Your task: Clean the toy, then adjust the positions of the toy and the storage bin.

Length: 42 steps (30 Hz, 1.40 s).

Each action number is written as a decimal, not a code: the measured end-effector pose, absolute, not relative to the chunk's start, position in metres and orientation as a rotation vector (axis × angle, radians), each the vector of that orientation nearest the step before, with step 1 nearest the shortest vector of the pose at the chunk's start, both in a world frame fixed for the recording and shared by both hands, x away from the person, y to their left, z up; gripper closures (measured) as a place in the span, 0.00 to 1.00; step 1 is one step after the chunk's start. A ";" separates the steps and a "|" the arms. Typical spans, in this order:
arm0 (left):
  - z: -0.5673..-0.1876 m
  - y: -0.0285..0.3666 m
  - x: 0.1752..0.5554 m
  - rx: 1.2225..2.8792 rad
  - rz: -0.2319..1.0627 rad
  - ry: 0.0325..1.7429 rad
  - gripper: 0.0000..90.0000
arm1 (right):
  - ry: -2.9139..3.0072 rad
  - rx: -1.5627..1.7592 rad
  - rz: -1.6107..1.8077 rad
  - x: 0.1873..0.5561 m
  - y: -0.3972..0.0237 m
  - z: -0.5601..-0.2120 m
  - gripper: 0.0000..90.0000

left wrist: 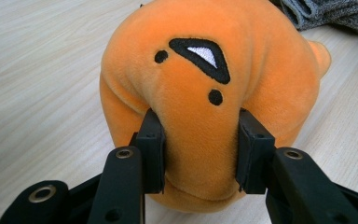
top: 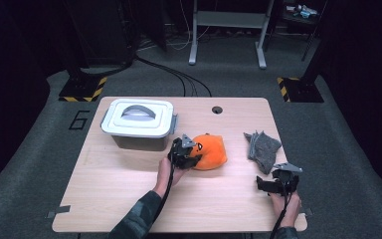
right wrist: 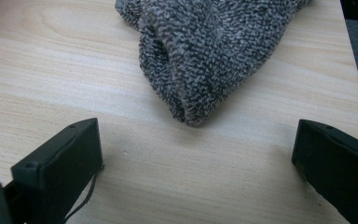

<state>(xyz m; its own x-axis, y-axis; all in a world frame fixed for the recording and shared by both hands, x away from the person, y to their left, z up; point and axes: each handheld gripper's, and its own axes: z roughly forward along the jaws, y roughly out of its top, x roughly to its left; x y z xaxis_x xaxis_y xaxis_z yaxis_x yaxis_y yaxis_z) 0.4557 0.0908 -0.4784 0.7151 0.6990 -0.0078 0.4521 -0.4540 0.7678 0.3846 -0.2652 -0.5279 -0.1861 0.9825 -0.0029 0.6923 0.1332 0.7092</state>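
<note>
L gripper (left wrist: 200, 149) clamped on orange plush (left wrist: 205, 84)

Only a "6" marked on the grey floor (top: 79, 120), left of table (top: 129, 199).

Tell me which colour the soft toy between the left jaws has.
Orange soft toy, with black and white stitched marks; the left gripper view shows it best.

Black two-jaw grippers (top: 183, 155), grey top plates, camouflage sleeve (top: 138, 215).
</note>
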 end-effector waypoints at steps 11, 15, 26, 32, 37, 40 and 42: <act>-0.472 0.094 0.448 2.057 0.396 0.850 0.71 | 1.936 1.610 0.803 0.384 -0.264 -0.528 0.01; -0.468 0.096 0.444 2.041 0.387 0.840 0.72 | 1.935 1.611 0.802 0.384 -0.264 -0.528 0.01; -0.455 0.111 0.427 1.985 0.374 0.807 0.72 | 1.934 1.603 0.801 0.384 -0.265 -0.528 0.01; -0.452 0.118 0.417 1.971 0.369 0.795 0.71 | 1.933 1.601 0.799 0.384 -0.264 -0.528 0.01; -0.451 0.126 0.407 1.969 0.370 0.779 0.71 | 1.932 1.605 0.816 0.383 -0.265 -0.527 0.00; -0.451 0.132 0.401 1.971 0.373 0.773 0.71 | 1.943 1.591 0.811 0.383 -0.266 -0.528 0.00; -0.451 0.136 0.398 1.966 0.371 0.771 0.71 | 1.943 1.599 0.803 0.384 -0.265 -0.528 0.00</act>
